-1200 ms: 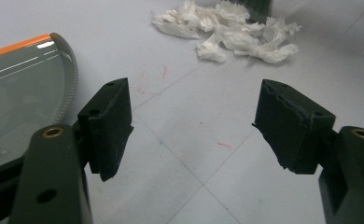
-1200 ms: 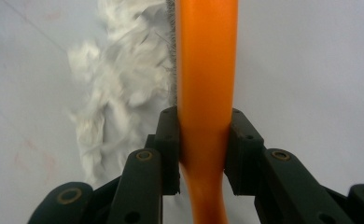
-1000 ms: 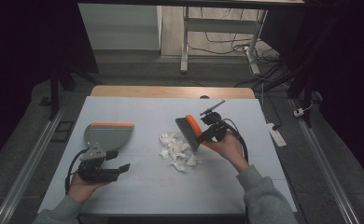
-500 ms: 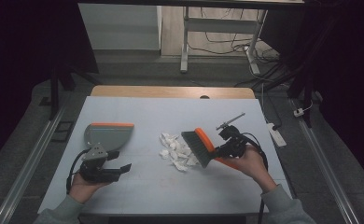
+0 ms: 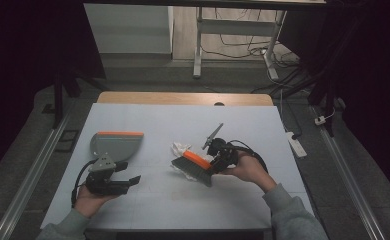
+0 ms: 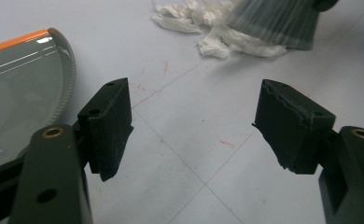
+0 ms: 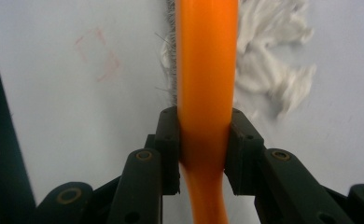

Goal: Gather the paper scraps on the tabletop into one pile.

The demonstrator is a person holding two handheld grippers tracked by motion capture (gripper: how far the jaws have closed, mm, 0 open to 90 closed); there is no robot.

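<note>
A hand brush (image 5: 192,166) with an orange back and grey bristles rests on the table at the near right edge of a pile of white paper scraps (image 5: 181,148). My right gripper (image 5: 214,162) is shut on its orange handle (image 7: 206,93), with the scraps (image 7: 269,60) lying to the right of it. A grey dustpan (image 5: 117,143) with an orange lip lies at the left. Just in front of the dustpan, my left gripper (image 5: 128,172) stands open with nothing in it. Past its jaws lie the dustpan (image 6: 21,84), the scraps (image 6: 217,35) and the brush bristles (image 6: 273,18).
The light table sheet (image 5: 148,210) has bare room near the front and between dustpan and scraps. A wooden table edge (image 5: 183,98) runs along the back. On the floor to the right lies a power strip (image 5: 295,142).
My right hand has brought the brush down from above the pile, swung it out to the right, then swept it left against the scraps. The left gripper has stayed still.
</note>
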